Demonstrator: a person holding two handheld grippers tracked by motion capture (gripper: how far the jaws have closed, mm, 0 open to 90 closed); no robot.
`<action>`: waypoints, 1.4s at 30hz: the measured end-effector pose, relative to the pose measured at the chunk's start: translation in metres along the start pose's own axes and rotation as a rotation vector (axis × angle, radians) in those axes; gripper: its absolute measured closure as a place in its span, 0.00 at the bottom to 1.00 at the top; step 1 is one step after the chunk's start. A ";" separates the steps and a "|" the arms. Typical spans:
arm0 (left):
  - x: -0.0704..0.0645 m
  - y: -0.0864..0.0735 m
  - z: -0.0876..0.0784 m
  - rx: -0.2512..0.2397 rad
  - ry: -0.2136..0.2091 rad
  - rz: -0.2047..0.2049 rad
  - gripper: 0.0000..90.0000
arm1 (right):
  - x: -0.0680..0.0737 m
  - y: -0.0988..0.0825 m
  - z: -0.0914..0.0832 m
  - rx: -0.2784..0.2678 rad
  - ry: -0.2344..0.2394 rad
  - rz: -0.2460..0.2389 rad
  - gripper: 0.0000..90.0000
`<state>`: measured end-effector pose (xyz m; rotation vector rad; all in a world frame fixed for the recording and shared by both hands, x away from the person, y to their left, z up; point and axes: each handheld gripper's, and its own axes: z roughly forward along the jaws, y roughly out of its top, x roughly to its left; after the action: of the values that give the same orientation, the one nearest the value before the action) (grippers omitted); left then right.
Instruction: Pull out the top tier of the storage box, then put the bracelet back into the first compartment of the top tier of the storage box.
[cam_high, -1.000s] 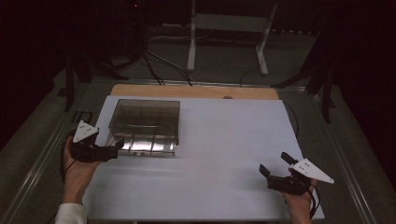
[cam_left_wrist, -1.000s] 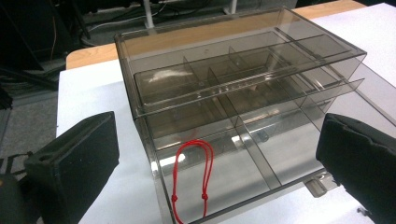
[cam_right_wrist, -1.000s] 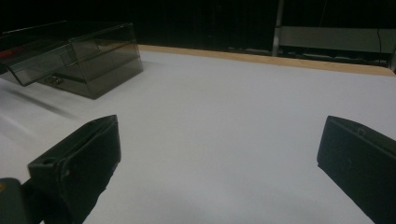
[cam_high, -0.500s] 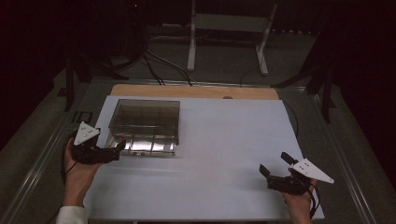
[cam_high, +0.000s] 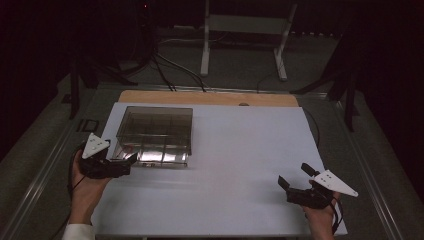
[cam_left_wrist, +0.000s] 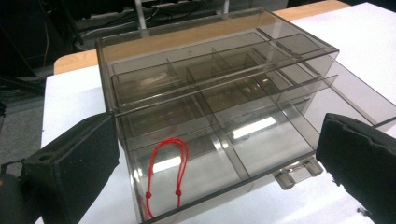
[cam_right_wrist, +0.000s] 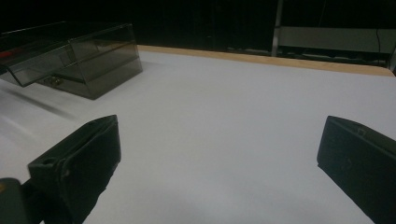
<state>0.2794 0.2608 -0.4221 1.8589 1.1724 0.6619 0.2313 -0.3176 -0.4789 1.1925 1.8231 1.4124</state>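
Both claws gape empty; our left claw (cam_left_wrist: 212, 154) faces the smoky drawer box (cam_left_wrist: 219, 98) just ahead, its lower drawer (cam_left_wrist: 224, 154) pulled out, red cord (cam_left_wrist: 166, 172) inside. We should approach squarely.

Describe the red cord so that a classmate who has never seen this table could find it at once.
Start at the white table and find the smoky clear drawer box on its left side, just ahead of the left gripper. The bottom drawer is pulled out; in its front left compartment lies the red cord, a thin knotted loop and the one brightly coloured thing among see-through compartments.
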 end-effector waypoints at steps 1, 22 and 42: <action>-0.001 0.000 0.000 -0.001 -0.003 0.001 0.01 | 0.000 0.000 0.000 0.000 0.001 -0.001 0.00; -0.017 0.005 0.000 -0.005 -0.034 0.036 0.01 | 0.000 0.000 0.000 0.000 0.001 0.000 0.00; -0.033 0.001 0.003 -0.006 -0.059 0.072 0.01 | 0.000 0.000 0.000 0.004 0.002 0.002 0.00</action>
<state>0.2681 0.2296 -0.4233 1.9104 1.0689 0.6458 0.2314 -0.3173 -0.4791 1.1949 1.8272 1.4122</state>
